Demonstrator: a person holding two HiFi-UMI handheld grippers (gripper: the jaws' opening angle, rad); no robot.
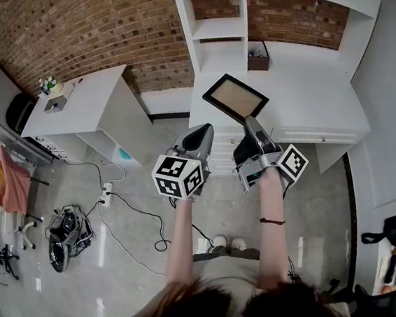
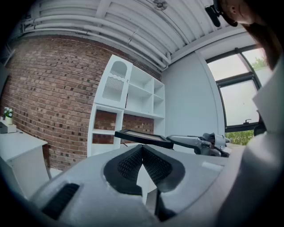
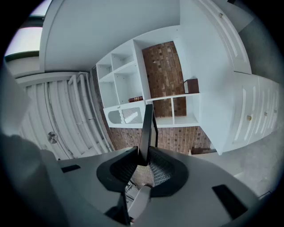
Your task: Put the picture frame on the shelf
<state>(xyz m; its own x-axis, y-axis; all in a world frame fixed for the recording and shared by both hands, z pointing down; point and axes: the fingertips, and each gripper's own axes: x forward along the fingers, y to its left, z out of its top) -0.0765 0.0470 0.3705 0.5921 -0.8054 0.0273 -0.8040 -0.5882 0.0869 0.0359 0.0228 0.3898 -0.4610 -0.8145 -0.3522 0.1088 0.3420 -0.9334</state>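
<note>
A black picture frame point(image 1: 235, 97) with a tan panel hangs in the air over the white shelf unit's counter point(image 1: 310, 96). My right gripper point(image 1: 249, 124) is shut on its near edge; in the right gripper view the frame point(image 3: 146, 128) stands edge-on between the pads. My left gripper point(image 1: 203, 130) is shut and empty, just left of the frame. From the left gripper view, the frame point(image 2: 142, 136) lies flat beyond my left gripper point(image 2: 142, 149), with the right gripper point(image 2: 199, 142) holding it. The white shelf point(image 1: 222, 27) has open compartments at the back.
A small dark box point(image 1: 258, 56) sits on the counter by the shelf compartments. A white desk point(image 1: 84, 103) with small items stands at the left. Cables and a power strip point(image 1: 106, 194) lie on the floor. The brick wall point(image 1: 72, 14) is behind.
</note>
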